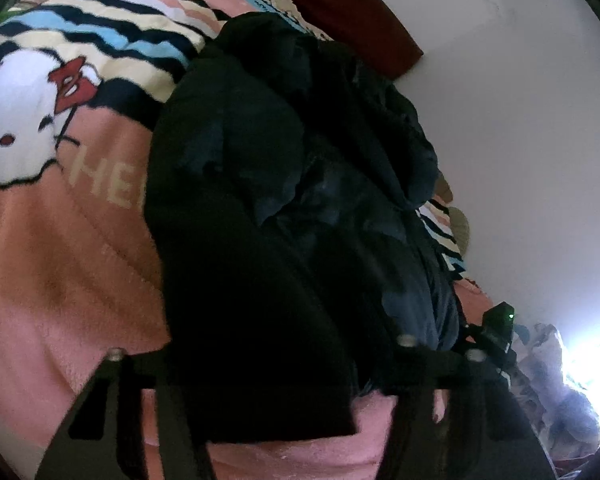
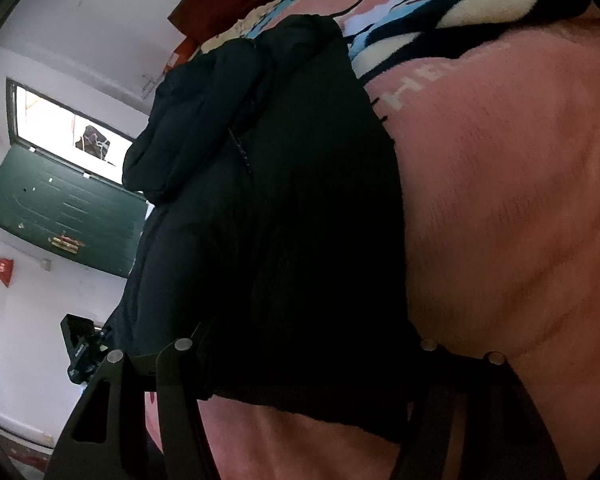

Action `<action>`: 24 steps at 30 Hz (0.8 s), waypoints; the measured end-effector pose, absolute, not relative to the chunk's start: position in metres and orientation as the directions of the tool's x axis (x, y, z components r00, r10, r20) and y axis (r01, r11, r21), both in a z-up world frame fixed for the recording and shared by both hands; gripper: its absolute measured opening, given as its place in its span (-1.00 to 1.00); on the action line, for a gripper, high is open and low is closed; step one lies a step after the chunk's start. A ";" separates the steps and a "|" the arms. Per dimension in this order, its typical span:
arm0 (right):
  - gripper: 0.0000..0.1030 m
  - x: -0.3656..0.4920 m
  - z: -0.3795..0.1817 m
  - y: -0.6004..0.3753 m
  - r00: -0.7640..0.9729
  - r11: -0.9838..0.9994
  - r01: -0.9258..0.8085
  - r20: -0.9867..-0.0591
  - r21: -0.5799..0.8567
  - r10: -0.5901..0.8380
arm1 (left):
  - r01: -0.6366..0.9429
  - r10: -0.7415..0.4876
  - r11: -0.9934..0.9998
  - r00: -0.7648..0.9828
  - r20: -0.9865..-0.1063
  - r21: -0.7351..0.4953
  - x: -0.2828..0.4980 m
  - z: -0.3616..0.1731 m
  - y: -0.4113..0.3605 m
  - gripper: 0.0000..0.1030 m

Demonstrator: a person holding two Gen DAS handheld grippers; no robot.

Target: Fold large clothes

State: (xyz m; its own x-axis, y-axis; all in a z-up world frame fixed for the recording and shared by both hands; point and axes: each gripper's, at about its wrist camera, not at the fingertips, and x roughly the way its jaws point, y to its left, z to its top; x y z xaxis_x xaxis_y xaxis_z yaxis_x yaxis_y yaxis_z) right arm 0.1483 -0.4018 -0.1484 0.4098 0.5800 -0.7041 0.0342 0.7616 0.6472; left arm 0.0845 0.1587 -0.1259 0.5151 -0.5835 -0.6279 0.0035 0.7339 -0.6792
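Gripping the hem of the black garment (image 1: 284, 184) on the bed's pink blanket (image 1: 60, 280).

I keep the left gripper (image 1: 268, 412) and right gripper (image 2: 300, 408) part-closed, apparently pinching fabric; I'd lift both evenly.

Garment (image 1: 284, 184): lies on the blanket (image 1: 80, 248) covering the bed, its near hem between the fingers of the left tool (image 1: 268, 412) and, in the other view, of the right tool (image 2: 300, 400). Headboard (image 1: 340, 4): behind the garment, at the bed's far end against the wall (image 1: 520, 120). Window (image 2: 68, 124): in the wall left of the garment in the right wrist view, above a door (image 2: 60, 216).
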 end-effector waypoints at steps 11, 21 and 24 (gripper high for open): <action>-0.64 0.138 -0.132 -0.399 0.504 0.709 -0.031 -0.602 0.705 0.620 | 0.033 -0.534 0.785 0.543 -0.648 -0.619 0.083 -0.095 0.143 -0.65; -0.66 0.164 -0.064 -0.406 0.643 0.632 -0.114 -0.428 0.767 0.635 | 0.180 -0.642 0.689 0.599 -0.478 -0.702 0.119 -0.020 0.153 -0.66; -0.66 0.185 -0.050 -0.414 0.668 0.587 -0.127 -0.369 0.799 0.646 | 0.203 -0.683 0.627 0.609 -0.404 -0.752 0.140 -0.008 0.164 -0.66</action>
State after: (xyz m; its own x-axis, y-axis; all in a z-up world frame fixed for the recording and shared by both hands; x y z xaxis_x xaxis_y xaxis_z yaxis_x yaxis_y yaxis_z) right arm 0.1846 -0.4138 -0.0501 0.6677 0.6464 -0.3692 -0.1267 0.5874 0.7993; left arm 0.1398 0.1640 -0.0084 0.6090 -0.6825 -0.4041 0.2033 0.6268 -0.7522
